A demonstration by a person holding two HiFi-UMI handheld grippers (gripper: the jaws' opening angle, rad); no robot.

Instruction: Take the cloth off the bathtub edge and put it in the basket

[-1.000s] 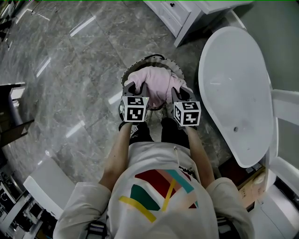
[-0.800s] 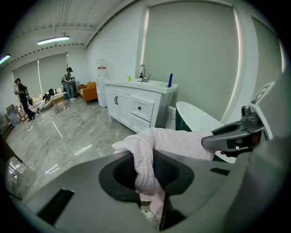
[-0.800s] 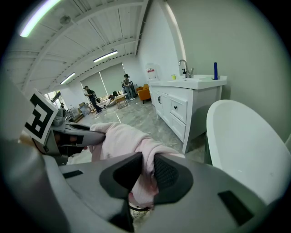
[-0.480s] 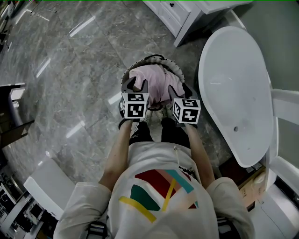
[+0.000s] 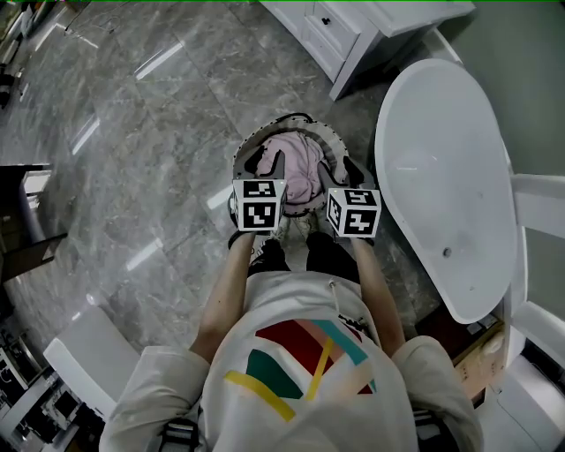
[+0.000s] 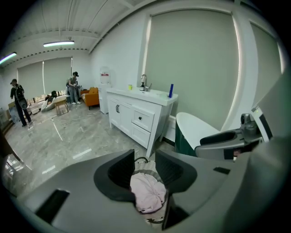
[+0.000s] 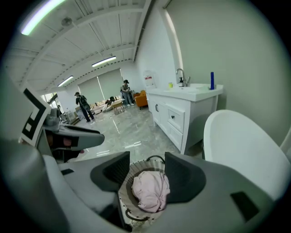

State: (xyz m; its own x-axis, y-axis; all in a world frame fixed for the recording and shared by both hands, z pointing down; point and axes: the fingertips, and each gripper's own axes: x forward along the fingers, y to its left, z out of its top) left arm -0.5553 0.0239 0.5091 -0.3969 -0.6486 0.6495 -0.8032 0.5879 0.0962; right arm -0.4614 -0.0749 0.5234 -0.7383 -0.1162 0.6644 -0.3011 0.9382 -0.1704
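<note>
The white bathtub [image 5: 446,177] lies to the right of the right gripper's [image 5: 342,168] jaws, its rim near them. Open marble floor [image 5: 132,132] spreads to the left of the left gripper's [image 5: 267,164] jaws. Ahead of both stands the vanity cabinet [image 5: 340,26]. Only the gripper views show its faucet [image 7: 180,75], a blue bottle [image 7: 212,80] and people [image 6: 72,86] far across the room. Only the head view shows the tub's drain [image 5: 447,252]. The round basket [image 5: 328,141] sits below and just ahead of both jaws, with the pink cloth [image 5: 300,163] bunched inside it. Both pairs of jaws have just been opening and stand apart, gripping nothing. The cloth lies beneath their gaps, untouched.
</note>
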